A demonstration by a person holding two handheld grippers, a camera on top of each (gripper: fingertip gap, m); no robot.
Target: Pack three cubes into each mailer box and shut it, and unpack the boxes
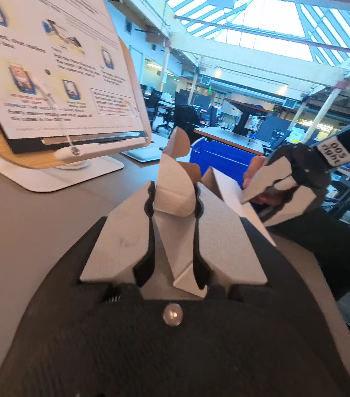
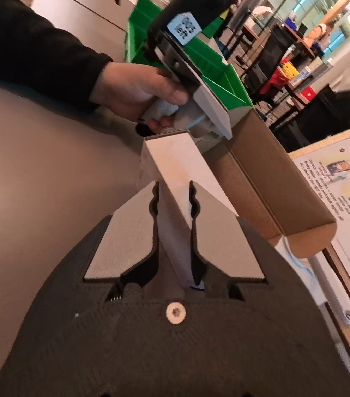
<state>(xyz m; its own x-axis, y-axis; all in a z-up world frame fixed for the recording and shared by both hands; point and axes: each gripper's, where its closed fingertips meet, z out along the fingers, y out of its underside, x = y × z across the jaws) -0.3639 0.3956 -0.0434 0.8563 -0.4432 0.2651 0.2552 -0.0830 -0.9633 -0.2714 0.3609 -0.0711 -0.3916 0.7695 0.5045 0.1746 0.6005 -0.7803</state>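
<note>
Cardboard fills both wrist views: a white mailer box with a brown inside is held up off the grey table between the two grippers. The left gripper has its fingers closed on a white side flap, pinching it. The right gripper straddles a white panel edge, though I cannot tell whether it grips. A green bin sits at twelve o'clock in the right view, a blue bin at one o'clock in the left, and an instruction sheet on a stand at ten.
</note>
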